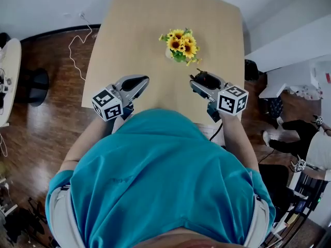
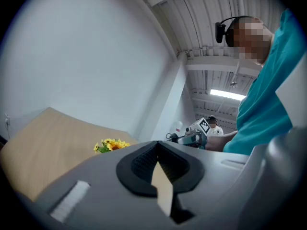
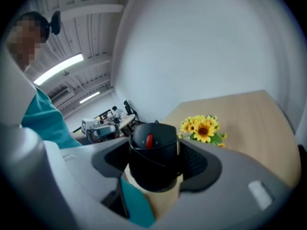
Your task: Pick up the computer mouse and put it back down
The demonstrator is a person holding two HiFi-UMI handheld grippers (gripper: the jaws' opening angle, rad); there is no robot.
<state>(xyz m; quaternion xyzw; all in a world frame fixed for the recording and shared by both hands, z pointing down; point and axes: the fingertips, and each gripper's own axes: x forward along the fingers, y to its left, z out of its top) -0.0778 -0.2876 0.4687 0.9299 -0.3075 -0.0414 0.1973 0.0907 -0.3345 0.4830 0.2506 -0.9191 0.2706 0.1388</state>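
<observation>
The black computer mouse (image 3: 153,159) with a red scroll wheel sits between the jaws of my right gripper (image 3: 153,152), which is shut on its sides. In the head view the mouse (image 1: 207,79) is held in the air above the near edge of the light wooden table (image 1: 139,30), inside the right gripper (image 1: 199,80). My left gripper (image 1: 144,80) hovers over the table's near left part. Its jaws (image 2: 156,150) meet at the tips with nothing between them. Each gripper shows in the other's view, the right gripper (image 2: 192,137) and the left gripper (image 3: 100,131).
A small bunch of sunflowers (image 1: 181,45) stands at the table's middle, ahead of both grippers. A white cable (image 1: 77,45) lies on the dark wooden floor left of the table. White furniture (image 1: 289,45) stands at the right. My teal shirt (image 1: 160,180) fills the foreground.
</observation>
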